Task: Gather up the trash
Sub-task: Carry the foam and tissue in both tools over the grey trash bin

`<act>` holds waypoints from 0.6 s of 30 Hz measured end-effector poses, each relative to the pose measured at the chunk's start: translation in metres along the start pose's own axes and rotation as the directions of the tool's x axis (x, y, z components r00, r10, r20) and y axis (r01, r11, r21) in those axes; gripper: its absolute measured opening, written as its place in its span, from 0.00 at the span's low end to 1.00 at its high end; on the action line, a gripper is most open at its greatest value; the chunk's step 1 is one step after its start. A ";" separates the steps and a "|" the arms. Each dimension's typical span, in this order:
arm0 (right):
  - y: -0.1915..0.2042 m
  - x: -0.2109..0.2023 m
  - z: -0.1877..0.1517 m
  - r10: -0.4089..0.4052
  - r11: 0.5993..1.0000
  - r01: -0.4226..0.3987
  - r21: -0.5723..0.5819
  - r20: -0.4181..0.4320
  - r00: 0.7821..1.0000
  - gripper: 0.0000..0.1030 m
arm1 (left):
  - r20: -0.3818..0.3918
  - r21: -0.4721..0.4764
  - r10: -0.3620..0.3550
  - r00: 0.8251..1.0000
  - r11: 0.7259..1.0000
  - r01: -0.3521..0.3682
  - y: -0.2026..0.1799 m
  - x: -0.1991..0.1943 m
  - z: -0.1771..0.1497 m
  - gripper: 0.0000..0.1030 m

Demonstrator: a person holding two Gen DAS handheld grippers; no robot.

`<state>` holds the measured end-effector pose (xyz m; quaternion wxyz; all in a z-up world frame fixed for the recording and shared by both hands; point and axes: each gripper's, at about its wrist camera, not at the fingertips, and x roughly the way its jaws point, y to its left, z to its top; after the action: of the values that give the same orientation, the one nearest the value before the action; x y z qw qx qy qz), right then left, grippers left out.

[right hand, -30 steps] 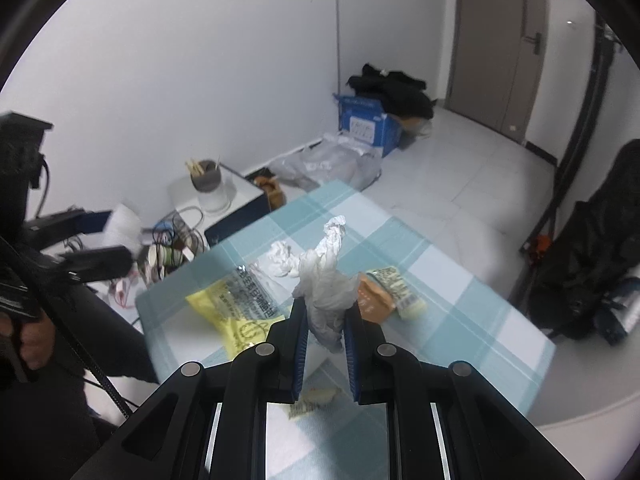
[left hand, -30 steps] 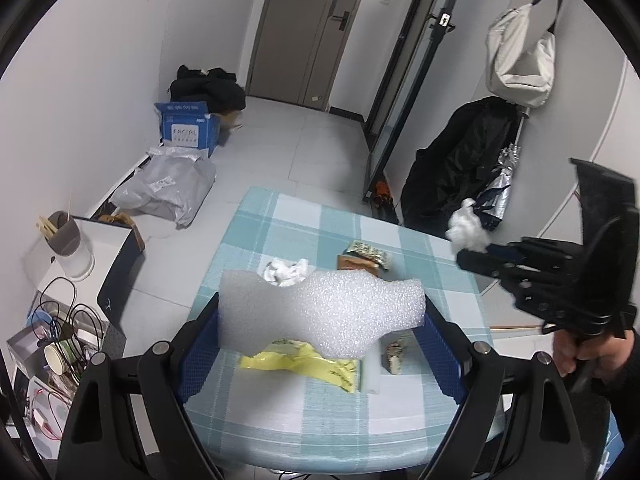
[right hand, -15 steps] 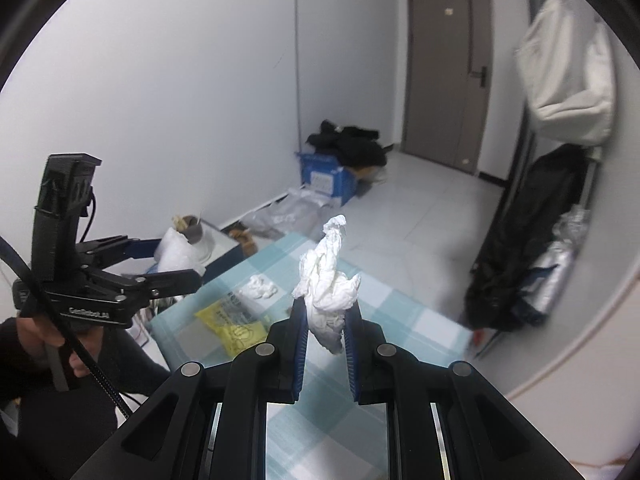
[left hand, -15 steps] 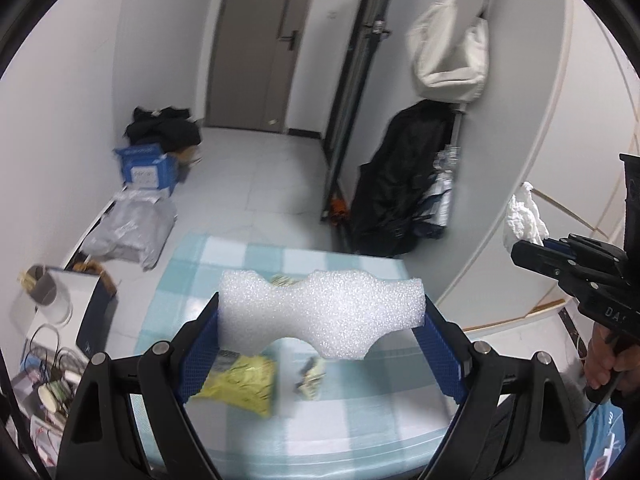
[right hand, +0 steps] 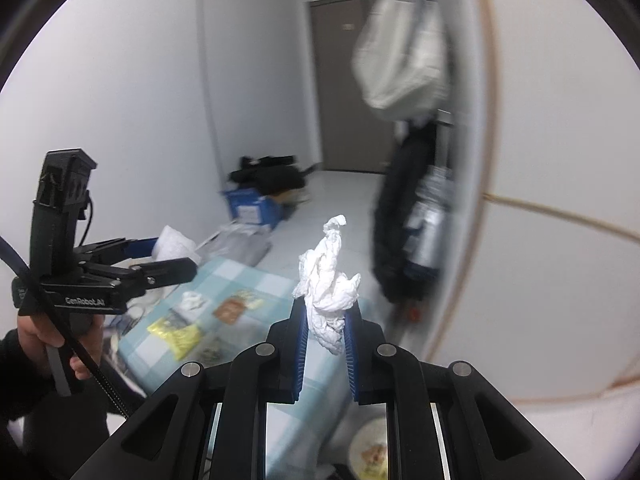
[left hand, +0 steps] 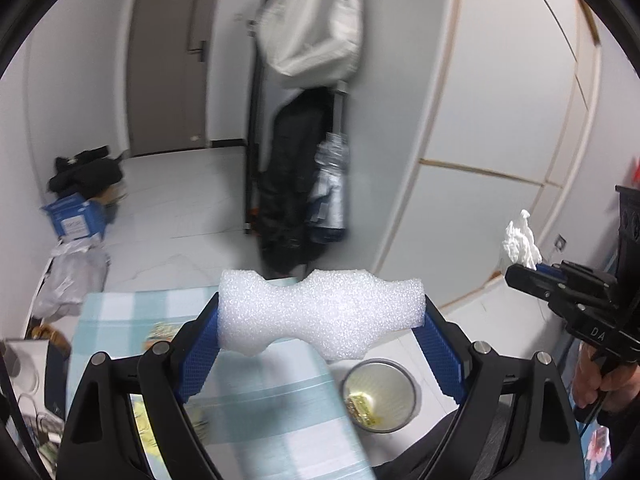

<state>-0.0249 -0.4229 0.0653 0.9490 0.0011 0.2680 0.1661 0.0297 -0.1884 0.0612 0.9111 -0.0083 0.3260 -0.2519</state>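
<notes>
- My left fingers (left hand: pixel 320 320) are clamped on the ends of a foam (left hand: pixel 320 312) piece, held up over the counter (left hand: pixel 272 400) edge.
- The bin (left hand: pixel 378 396) sits on the floor just right of the counter, below the foam, with some wrappers already in it.
- My right fingers (right hand: pixel 325 332) pinch a tissue (right hand: pixel 326 292) wad, raised off to the right of the bin.
- I judge this the carry-to-bin step; next, lower each load over the bin mouth and part the fingers.
- Wrappers (right hand: pixel 176 330) are left on the counter.

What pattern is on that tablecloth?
The tablecloth has light teal and white checks, clearest in the right wrist view.
</notes>
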 end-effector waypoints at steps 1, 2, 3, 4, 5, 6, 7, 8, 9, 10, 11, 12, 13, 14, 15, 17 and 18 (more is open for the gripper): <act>-0.012 -0.003 -0.007 -0.014 1.000 0.014 0.027 -0.002 1.000 0.15 | -0.014 0.012 -0.011 1.000 1.000 0.011 -0.008 0.007 0.000 0.85; -0.022 -0.005 -0.013 -0.026 0.998 0.026 0.049 -0.006 1.000 0.15 | -0.029 0.021 -0.021 0.999 1.000 0.022 -0.013 0.014 -0.001 0.85; -0.031 -0.006 -0.020 -0.038 0.997 0.039 0.071 -0.013 0.999 0.15 | -0.048 0.031 -0.037 0.998 0.999 0.038 -0.020 0.022 -0.001 0.85; -0.042 -0.007 -0.027 -0.050 0.994 0.052 0.094 -0.022 0.998 0.15 | -0.066 0.033 -0.063 0.996 0.997 0.065 -0.025 0.029 -0.003 0.85; -0.051 -0.006 -0.032 -0.062 0.992 0.065 0.111 -0.030 0.998 0.15 | -0.083 0.030 -0.087 0.993 0.996 0.090 -0.030 0.037 -0.004 0.85; -0.060 -0.006 -0.039 -0.075 0.989 0.080 0.128 -0.037 0.996 0.15 | -0.105 0.025 -0.104 0.989 0.994 0.107 -0.035 0.045 -0.006 0.85; -0.071 -0.005 -0.047 -0.084 0.984 0.090 0.154 -0.047 0.995 0.15 | -0.131 0.016 -0.126 0.983 0.992 0.129 -0.040 0.055 -0.009 0.85; -0.082 -0.001 -0.053 -0.088 0.979 0.097 0.178 -0.057 0.994 0.15 | -0.152 0.002 -0.148 0.977 0.989 0.150 -0.044 0.062 -0.010 0.84; -0.089 0.001 -0.060 -0.095 0.975 0.107 0.197 -0.069 0.993 0.15 | -0.174 -0.013 -0.165 0.971 0.986 0.165 -0.048 0.072 -0.013 0.84; -0.099 0.004 -0.069 -0.102 0.969 0.118 0.217 -0.084 0.991 0.15 | -0.197 -0.015 -0.173 0.965 0.985 0.173 -0.052 0.083 -0.016 0.84; -0.106 0.007 -0.077 -0.101 0.964 0.121 0.235 -0.094 0.990 0.15 | -0.215 -0.012 -0.179 0.960 0.984 0.180 -0.057 0.092 -0.017 0.84; -0.113 0.011 -0.084 -0.103 0.959 0.127 0.253 -0.107 0.989 0.15 | -0.237 -0.007 -0.184 0.954 0.982 0.188 -0.063 0.101 -0.020 0.84; -0.119 0.017 -0.093 -0.107 0.953 0.138 0.269 -0.126 0.986 0.15 | -0.261 -0.003 -0.191 0.946 0.980 0.197 -0.069 0.110 -0.023 0.84; -0.124 0.021 -0.099 -0.110 0.949 0.145 0.280 -0.138 0.984 0.15 | -0.282 -0.003 -0.196 0.939 0.979 0.204 -0.074 0.119 -0.025 0.84; -0.131 0.026 -0.107 -0.108 0.942 0.150 0.300 -0.154 0.982 0.15 | -0.306 -0.003 -0.202 0.930 0.977 0.211 -0.078 0.129 -0.028 0.84; -0.143 0.038 -0.123 -0.100 0.926 0.158 0.342 -0.183 0.978 0.15 | -0.355 -0.009 -0.219 0.909 0.973 0.231 -0.084 0.146 -0.035 0.84; -0.150 0.045 -0.133 -0.093 0.917 0.162 0.365 -0.200 0.975 0.15 | -0.381 -0.017 -0.223 0.897 0.972 0.235 -0.086 0.156 -0.039 0.84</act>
<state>-0.0092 -0.5616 -0.0854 0.9118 0.1522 0.3784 0.0481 0.0700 -0.3302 -0.0464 0.7947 0.0156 0.4894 -0.3587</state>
